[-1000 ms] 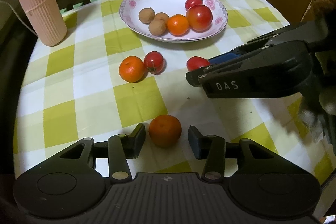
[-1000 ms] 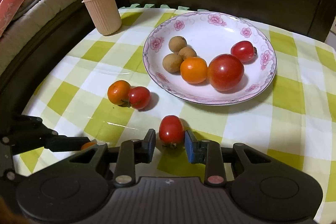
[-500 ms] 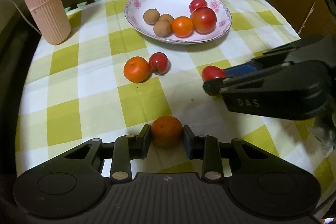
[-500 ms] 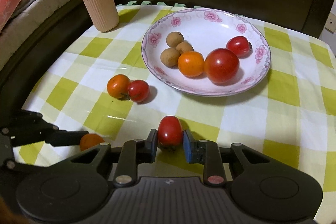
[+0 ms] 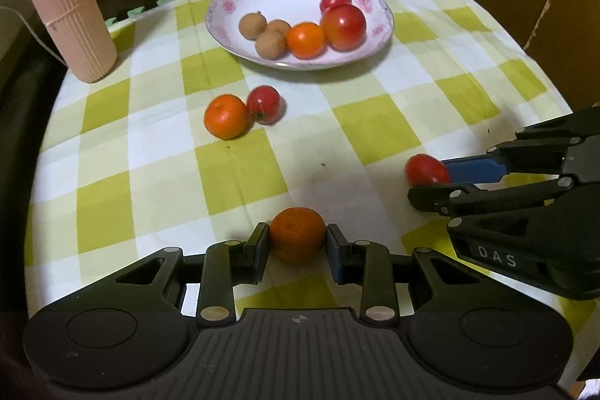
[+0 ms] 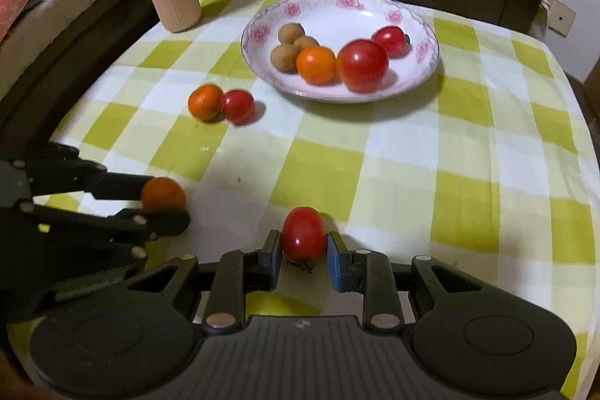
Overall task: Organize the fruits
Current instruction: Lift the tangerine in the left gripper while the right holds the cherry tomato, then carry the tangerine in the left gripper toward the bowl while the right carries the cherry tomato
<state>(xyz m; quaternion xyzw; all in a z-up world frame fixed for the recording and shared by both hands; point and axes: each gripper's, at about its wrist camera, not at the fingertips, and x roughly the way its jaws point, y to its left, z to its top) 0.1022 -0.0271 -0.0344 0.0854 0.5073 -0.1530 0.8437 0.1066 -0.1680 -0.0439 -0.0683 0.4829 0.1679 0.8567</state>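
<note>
Both tools had fruit in hand. The left gripper (image 5: 298, 240), low in the middle of its frame, had just been closing and was clamped on an orange (image 5: 297, 234). The right gripper (image 6: 303, 248) gripped a small tomato (image 6: 303, 233), also low centre. The plate (image 6: 420, 77), in the upper middle of both frames, already held several fruits, with bare room toward its back rim. Another orange (image 5: 225, 116) and tomato (image 5: 264, 104) lay touching on the tablecloth (image 5: 412, 122), left of centre. Doing this well likely meant lifting each fruit above the rim, one tool at a time, and releasing low so nothing rolled out.
</note>
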